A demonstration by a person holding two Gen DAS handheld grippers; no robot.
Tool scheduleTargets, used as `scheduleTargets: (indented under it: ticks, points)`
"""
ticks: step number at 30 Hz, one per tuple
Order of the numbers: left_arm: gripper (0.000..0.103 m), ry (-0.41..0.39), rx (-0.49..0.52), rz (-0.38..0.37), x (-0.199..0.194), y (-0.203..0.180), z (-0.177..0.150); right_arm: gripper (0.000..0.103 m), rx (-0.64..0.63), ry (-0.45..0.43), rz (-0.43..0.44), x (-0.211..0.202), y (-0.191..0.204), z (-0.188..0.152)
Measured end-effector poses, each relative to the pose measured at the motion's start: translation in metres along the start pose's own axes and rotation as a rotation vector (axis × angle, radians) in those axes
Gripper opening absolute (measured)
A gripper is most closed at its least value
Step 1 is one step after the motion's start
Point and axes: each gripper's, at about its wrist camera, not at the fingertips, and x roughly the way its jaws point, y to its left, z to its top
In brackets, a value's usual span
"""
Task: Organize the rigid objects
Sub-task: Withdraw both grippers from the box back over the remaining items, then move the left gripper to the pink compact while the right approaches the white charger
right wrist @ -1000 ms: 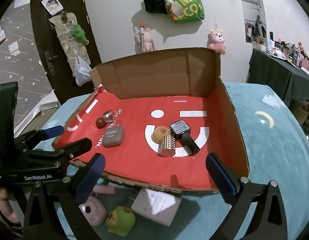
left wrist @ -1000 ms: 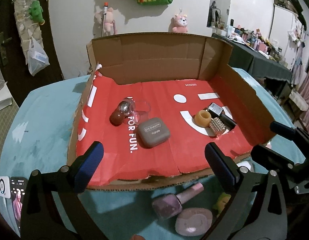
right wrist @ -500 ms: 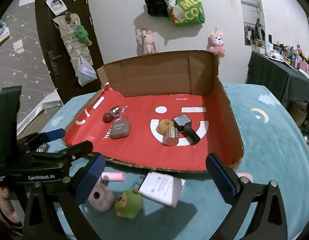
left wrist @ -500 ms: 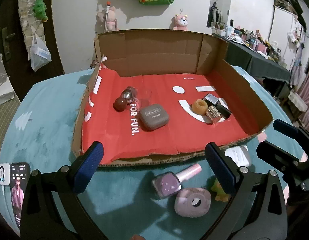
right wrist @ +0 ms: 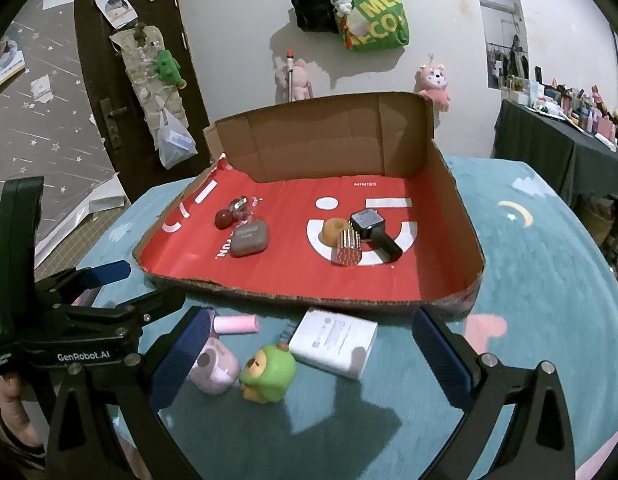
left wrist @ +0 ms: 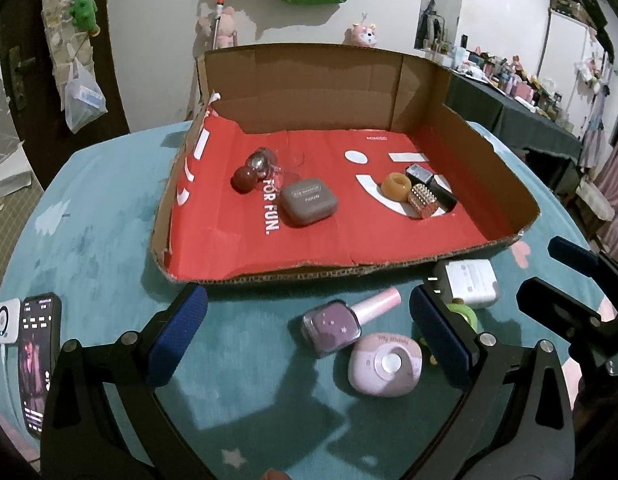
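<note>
A cardboard box (left wrist: pixel 317 80) (right wrist: pixel 329 148) with a red floor holds a grey eyeshadow case (left wrist: pixel 308 201) (right wrist: pixel 249 238), a dark red ball with a clear piece (left wrist: pixel 245 178), an orange ring (left wrist: pixel 395 186) (right wrist: pixel 335 230), a studded cylinder (left wrist: pixel 422 200) (right wrist: pixel 349 247) and a black watch (right wrist: pixel 375 226). On the teal table before the box lie a purple nail polish bottle (left wrist: pixel 336 323), a pink round case (left wrist: pixel 385 364) (right wrist: pixel 213 368), a green toy (right wrist: pixel 267 372) and a white charger (right wrist: pixel 333 342) (left wrist: pixel 467 283). My left gripper (left wrist: pixel 307 330) and right gripper (right wrist: pixel 307 354) both hover open above these, holding nothing.
A phone (left wrist: pixel 39 356) and a small white device (left wrist: pixel 4 320) lie at the table's left edge. A dark door (right wrist: pixel 121 80) and a wall with hung bags and plush toys stand behind. A black-draped table (right wrist: pixel 565 152) with clutter is at the right.
Both grippers have drawn back from the box and risen, so the loose items in front of the box have come fully into view. Nothing on the table has moved.
</note>
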Motion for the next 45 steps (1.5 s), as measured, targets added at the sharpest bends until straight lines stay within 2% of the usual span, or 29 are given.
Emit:
scheduleTargets:
  ticks: [17,25,35,45]
  points:
    - [0.103,0.071,0.003,0.000,0.013,-0.009,-0.025,0.103,0.029,0.048,0.007,0.004,-0.011,-0.023]
    - [0.103,0.109,0.006,-0.037,0.021,-0.016,-0.034,0.103,0.036,0.073,0.005,0.011,-0.016,-0.029]
    - [0.103,0.144,-0.020,-0.057,0.032,-0.017,-0.041,0.103,0.067,0.093,-0.032,0.020,-0.031,-0.033]
    - [0.103,0.173,0.020,-0.082,0.041,-0.026,-0.048,0.103,0.082,0.126,-0.095,0.035,-0.050,-0.032]
